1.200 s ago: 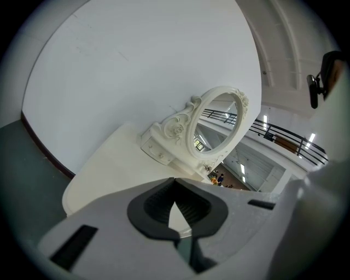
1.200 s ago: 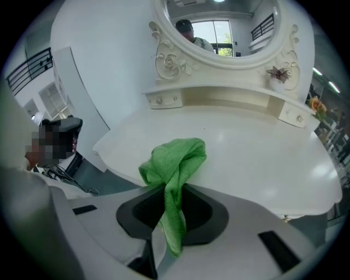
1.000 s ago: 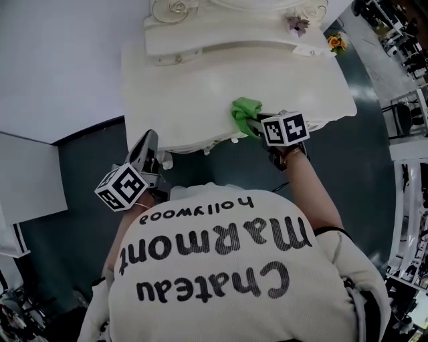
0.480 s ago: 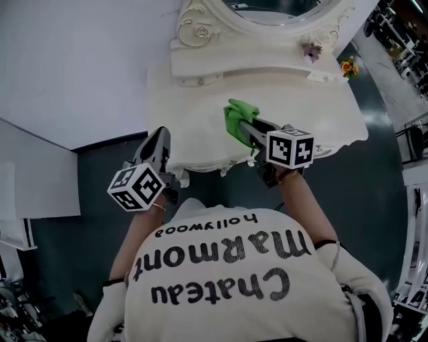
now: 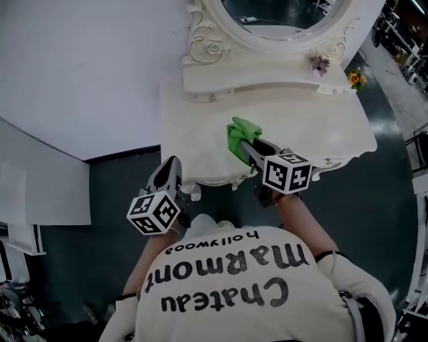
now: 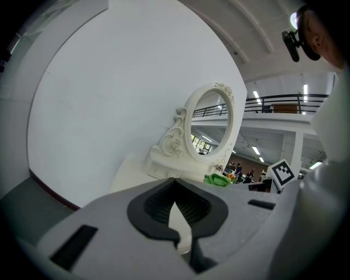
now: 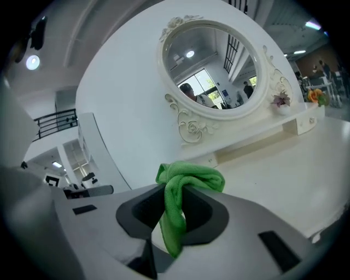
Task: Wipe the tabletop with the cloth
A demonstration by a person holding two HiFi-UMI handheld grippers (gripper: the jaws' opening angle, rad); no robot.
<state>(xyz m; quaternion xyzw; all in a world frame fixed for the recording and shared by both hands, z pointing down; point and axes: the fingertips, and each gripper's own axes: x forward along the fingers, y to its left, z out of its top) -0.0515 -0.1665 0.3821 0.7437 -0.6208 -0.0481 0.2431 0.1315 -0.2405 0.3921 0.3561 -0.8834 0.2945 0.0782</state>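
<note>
A green cloth point(image 5: 239, 135) lies bunched on the cream tabletop point(image 5: 314, 127), near its front middle. My right gripper point(image 5: 245, 148) is shut on the cloth point(image 7: 180, 191), which hangs folded between its jaws in the right gripper view. My left gripper point(image 5: 171, 168) hovers at the tabletop's front left corner, shut with nothing in it. In the left gripper view its jaws point(image 6: 176, 219) meet at the tips, and the cloth point(image 6: 217, 179) shows far off to the right.
An ornate oval mirror point(image 5: 281, 17) on a raised shelf point(image 5: 267, 77) stands at the back of the dressing table. Small flower ornaments point(image 5: 319, 64) sit on the shelf's right end. A white wall is at left, dark floor around the table.
The person has stepped closer. The right gripper has slid the cloth a little left along the tabletop; the left gripper has moved up to the front left corner.
</note>
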